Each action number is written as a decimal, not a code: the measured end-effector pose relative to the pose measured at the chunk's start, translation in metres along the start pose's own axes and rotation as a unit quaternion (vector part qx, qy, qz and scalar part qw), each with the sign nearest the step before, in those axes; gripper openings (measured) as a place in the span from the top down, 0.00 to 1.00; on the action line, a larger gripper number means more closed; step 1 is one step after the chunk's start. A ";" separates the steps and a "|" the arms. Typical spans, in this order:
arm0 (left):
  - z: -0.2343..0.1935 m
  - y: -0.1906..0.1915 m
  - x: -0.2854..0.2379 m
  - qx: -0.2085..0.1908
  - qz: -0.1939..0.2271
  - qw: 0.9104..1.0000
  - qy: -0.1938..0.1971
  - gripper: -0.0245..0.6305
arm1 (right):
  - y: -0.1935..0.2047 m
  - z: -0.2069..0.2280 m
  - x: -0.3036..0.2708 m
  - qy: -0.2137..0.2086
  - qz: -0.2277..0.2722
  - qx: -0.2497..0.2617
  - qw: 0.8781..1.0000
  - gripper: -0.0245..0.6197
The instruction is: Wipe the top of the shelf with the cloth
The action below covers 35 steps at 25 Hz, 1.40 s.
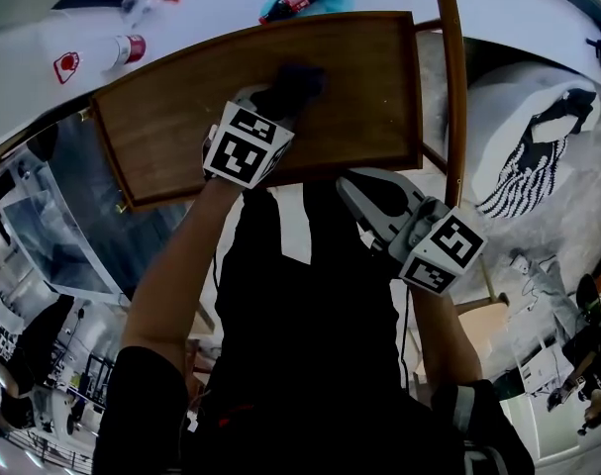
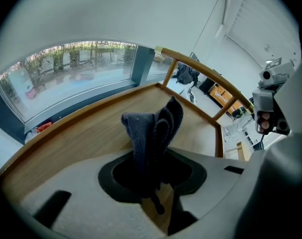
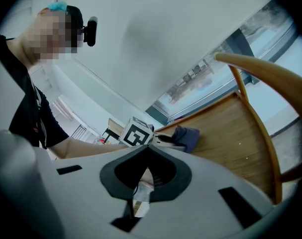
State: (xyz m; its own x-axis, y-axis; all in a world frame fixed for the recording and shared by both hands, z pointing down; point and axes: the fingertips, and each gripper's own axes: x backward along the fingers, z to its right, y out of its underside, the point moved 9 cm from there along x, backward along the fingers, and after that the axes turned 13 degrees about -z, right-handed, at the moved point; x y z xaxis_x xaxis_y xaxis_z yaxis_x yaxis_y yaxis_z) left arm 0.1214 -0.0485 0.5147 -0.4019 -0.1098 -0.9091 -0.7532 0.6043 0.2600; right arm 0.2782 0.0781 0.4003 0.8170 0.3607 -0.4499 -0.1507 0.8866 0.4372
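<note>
Two claws up. Which one's working?

> My left claw (image 1: pixel 280 97). It's clamped on the cloth (image 1: pixel 298 79), which looks down on the shelf (image 1: pixel 171 127) top, mid-board, nearer the 12 o'clock rim in head view.

Why bunched like that?

> The jaws pinch the folded middle, so a wad sticks out past the tips. I reckon that lets the wad take the contact, not the claw.

Cloth axis?

> Along the jaws. In left gripper view it runs from the tips at 6 up to 12, with the free end curling to 1. In head view that's 7 to 1, across the board's long side.

Right claw?

> My right claw (image 1: pixel 359 198) is closed with nothing in it. It's off the shelf's 5 o'clock corner, probably to stay clear of the wipe path. Can't judge coverage.
</note>
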 end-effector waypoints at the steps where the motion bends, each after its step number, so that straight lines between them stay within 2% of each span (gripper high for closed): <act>1: 0.003 -0.003 -0.002 -0.003 -0.001 1.000 0.001 0.77 | 0.000 0.002 0.003 0.001 0.002 -0.001 1.000 0.95; 14: 0.047 -0.040 -0.026 -0.047 -0.007 0.998 0.033 0.77 | 0.005 0.010 0.027 0.013 0.018 -0.008 1.000 0.95; 23: 0.061 -0.042 -0.027 -0.047 0.006 0.996 0.070 0.77 | 0.003 -0.003 0.032 0.026 0.019 0.002 0.999 0.95; 29: 0.052 -0.016 0.011 -0.037 0.036 0.996 0.078 0.77 | -0.002 -0.026 0.011 0.023 0.001 0.020 1.000 0.95; 35: 0.007 0.051 0.063 0.003 0.062 0.997 0.048 0.77 | -0.011 -0.064 -0.036 -0.002 -0.023 0.051 0.998 0.95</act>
State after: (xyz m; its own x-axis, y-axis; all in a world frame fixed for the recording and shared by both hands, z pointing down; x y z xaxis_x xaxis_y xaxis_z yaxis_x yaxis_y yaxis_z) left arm 0.0614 -0.0186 0.4681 -0.5400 -0.1084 -0.8347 -0.6918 0.6220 0.3667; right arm 0.2150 0.0742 0.3620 0.8246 0.3179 -0.4680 -0.0550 0.8684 0.4929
